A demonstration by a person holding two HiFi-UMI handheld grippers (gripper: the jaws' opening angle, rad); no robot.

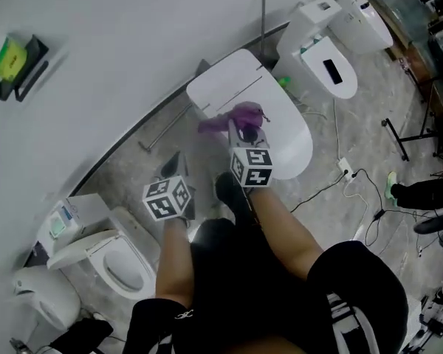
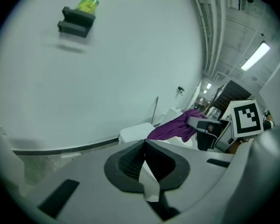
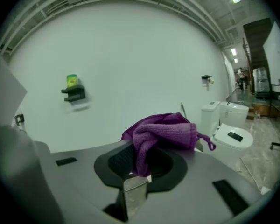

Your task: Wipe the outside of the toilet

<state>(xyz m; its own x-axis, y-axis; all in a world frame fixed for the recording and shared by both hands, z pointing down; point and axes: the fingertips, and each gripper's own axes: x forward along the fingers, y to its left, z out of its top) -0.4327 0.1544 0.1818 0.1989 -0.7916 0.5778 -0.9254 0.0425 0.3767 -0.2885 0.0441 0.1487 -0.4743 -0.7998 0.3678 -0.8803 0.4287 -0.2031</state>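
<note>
The right hand-held gripper [image 3: 139, 164] is clamped on a fold of the purple cloth [image 3: 164, 130], and most of the cloth bunches loose over the jaws. In the head view the cloth lies at frame centre, over the back of the toilet [image 1: 284, 142] lid, just below the tank; whether it presses on the lid I cannot tell. The left hand-held gripper [image 2: 147, 164] has its jaws together on nothing and hangs at lower left of the toilet, above the floor [image 1: 129, 164].

With so little cloth pinched, a hard rub would likely pull it free. The bunch could also fold back and let the bare jaw tips scrape the lid. The toilet's outer sides sit low, and stepping round to reach them could catch a foot in the cables [image 1: 332, 185] on the right.

The floor is grey and mottled. The wall [image 1: 133, 28] is plain white, with a dark holder [image 1: 21, 66] at upper left. More toilets stand at upper right [image 1: 332, 57] and lower left [image 1: 107, 260]
</note>
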